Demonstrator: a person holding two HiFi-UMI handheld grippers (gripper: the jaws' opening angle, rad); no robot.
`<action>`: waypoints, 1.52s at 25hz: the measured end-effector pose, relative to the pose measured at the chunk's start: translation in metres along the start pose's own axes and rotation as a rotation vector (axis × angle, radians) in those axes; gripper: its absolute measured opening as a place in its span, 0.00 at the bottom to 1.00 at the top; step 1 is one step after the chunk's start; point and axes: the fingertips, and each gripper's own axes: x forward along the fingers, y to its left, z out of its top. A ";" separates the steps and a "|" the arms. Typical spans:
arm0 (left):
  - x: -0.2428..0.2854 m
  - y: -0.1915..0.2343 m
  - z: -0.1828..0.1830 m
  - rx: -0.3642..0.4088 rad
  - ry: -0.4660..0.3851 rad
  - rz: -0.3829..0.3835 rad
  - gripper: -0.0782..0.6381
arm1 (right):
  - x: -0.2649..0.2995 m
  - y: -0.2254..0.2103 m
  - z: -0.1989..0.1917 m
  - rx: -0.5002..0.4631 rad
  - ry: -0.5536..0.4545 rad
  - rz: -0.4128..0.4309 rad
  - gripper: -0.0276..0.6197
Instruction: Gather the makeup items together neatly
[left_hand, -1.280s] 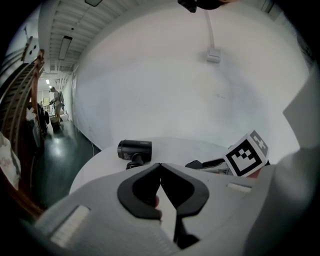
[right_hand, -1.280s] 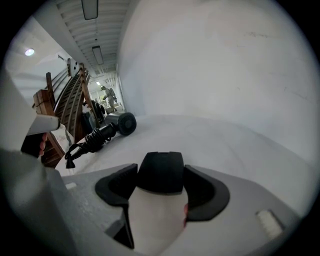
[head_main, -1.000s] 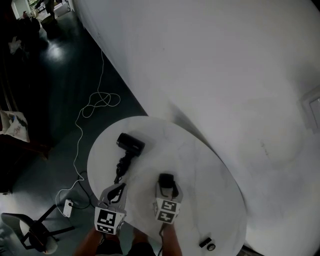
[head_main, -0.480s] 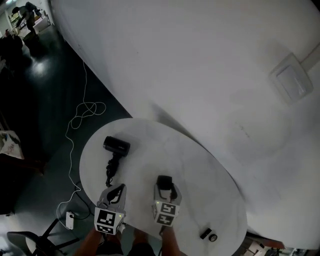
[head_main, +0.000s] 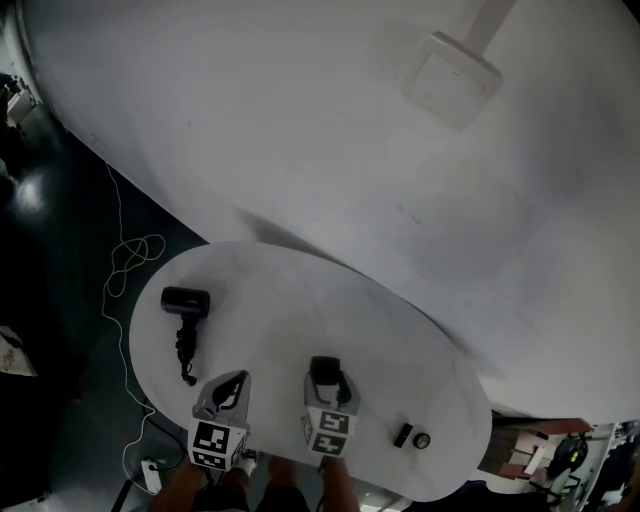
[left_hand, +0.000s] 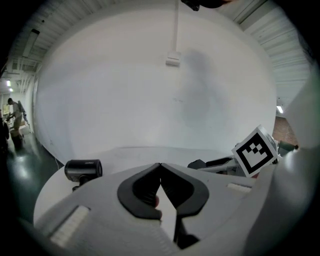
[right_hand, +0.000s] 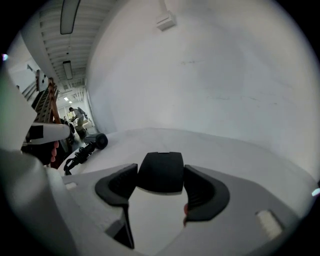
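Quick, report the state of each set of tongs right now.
Left tongs: shut, nothing between them.
Right tongs: shut on a black case.

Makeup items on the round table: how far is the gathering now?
Nothing looks gathered yet. In hand: the right gripper holds a black case; the left gripper is shut, empty. Left: a small black item and a small round item lie near the table's right edge, apart from the case.
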 end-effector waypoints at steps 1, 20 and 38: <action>0.001 -0.007 0.003 0.008 -0.001 -0.021 0.12 | -0.008 -0.007 -0.002 0.014 -0.003 -0.018 0.50; 0.019 -0.136 -0.003 0.142 0.033 -0.323 0.12 | -0.109 -0.112 -0.066 0.185 -0.027 -0.275 0.50; 0.035 -0.188 -0.044 0.203 0.113 -0.409 0.12 | -0.112 -0.155 -0.137 0.270 0.046 -0.301 0.50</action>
